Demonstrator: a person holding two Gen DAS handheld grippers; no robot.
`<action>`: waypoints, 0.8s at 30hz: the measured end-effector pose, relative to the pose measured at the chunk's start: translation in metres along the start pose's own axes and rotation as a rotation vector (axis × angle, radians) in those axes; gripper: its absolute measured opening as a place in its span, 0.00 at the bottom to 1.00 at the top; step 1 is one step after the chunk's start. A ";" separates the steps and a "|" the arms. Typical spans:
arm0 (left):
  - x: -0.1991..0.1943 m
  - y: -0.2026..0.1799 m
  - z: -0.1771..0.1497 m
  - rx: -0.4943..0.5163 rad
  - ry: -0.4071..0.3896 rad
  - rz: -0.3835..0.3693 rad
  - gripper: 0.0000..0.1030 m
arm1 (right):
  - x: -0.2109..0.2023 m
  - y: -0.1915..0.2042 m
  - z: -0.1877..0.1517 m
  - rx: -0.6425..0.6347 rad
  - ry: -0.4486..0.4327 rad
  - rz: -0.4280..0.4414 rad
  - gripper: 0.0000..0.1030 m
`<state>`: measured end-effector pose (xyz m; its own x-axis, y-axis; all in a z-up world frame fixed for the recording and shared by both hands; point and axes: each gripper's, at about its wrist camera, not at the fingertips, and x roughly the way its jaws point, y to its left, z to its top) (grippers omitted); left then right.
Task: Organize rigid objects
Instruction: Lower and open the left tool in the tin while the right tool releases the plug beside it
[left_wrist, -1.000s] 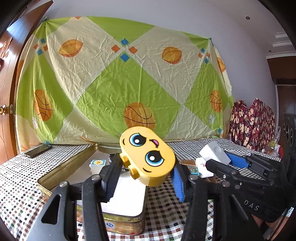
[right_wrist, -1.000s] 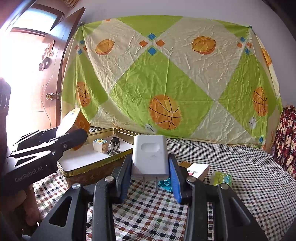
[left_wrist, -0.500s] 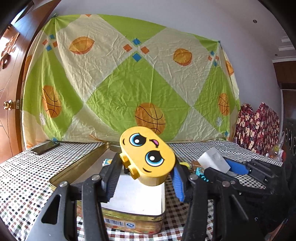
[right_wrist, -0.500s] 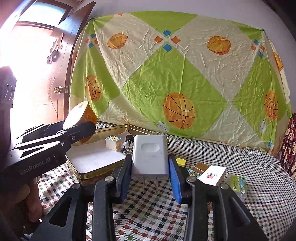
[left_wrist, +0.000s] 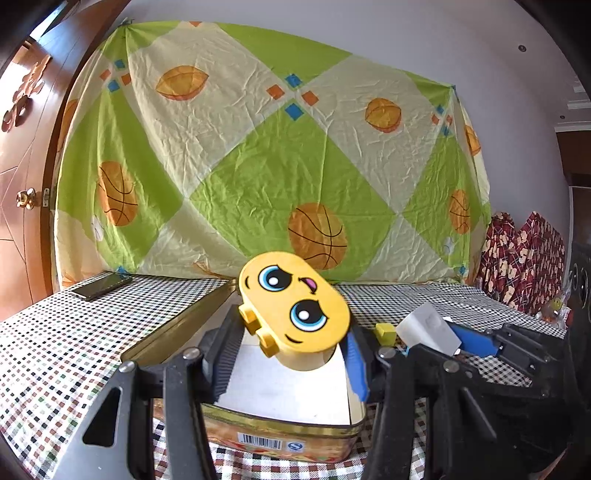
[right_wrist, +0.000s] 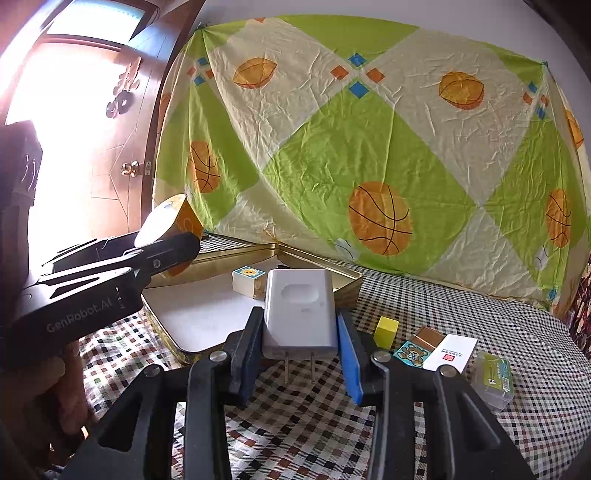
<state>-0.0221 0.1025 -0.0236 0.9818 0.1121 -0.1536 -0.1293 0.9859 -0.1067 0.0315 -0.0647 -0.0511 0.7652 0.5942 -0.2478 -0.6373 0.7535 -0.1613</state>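
My left gripper (left_wrist: 286, 350) is shut on a yellow toy block with a cartoon face (left_wrist: 295, 308) and holds it above the near end of the gold tin (left_wrist: 173, 332). From the right wrist view the same block (right_wrist: 171, 221) shows at the left over the tin (right_wrist: 347, 286). My right gripper (right_wrist: 299, 339) is shut on a white plug-in charger (right_wrist: 300, 310), prongs down, above the checked cloth just right of the tin. The charger also shows in the left wrist view (left_wrist: 428, 326).
A sunflower cube (right_wrist: 248, 281) lies inside the tin on its white lining. A small yellow cube (right_wrist: 386, 331), a bear card (right_wrist: 410, 352), a white box (right_wrist: 448, 352) and a green-labelled clear case (right_wrist: 493, 376) lie on the cloth at right. A phone (left_wrist: 100, 285) lies far left.
Both grippers have shifted to the right and closer to the tin, each still holding its object. The tin now sits more directly under the left gripper.
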 end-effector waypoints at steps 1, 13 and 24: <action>0.000 0.001 0.000 -0.003 0.003 -0.002 0.49 | 0.000 0.001 0.000 -0.003 0.001 0.003 0.39; 0.000 0.024 0.001 -0.034 0.019 0.019 0.49 | 0.008 0.011 0.004 -0.019 0.030 0.026 0.39; 0.011 0.043 0.011 -0.051 0.096 0.019 0.49 | 0.018 0.018 0.014 -0.013 0.065 0.072 0.39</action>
<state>-0.0151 0.1473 -0.0195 0.9615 0.1154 -0.2493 -0.1566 0.9758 -0.1525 0.0353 -0.0364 -0.0453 0.7099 0.6273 -0.3202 -0.6922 0.7054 -0.1527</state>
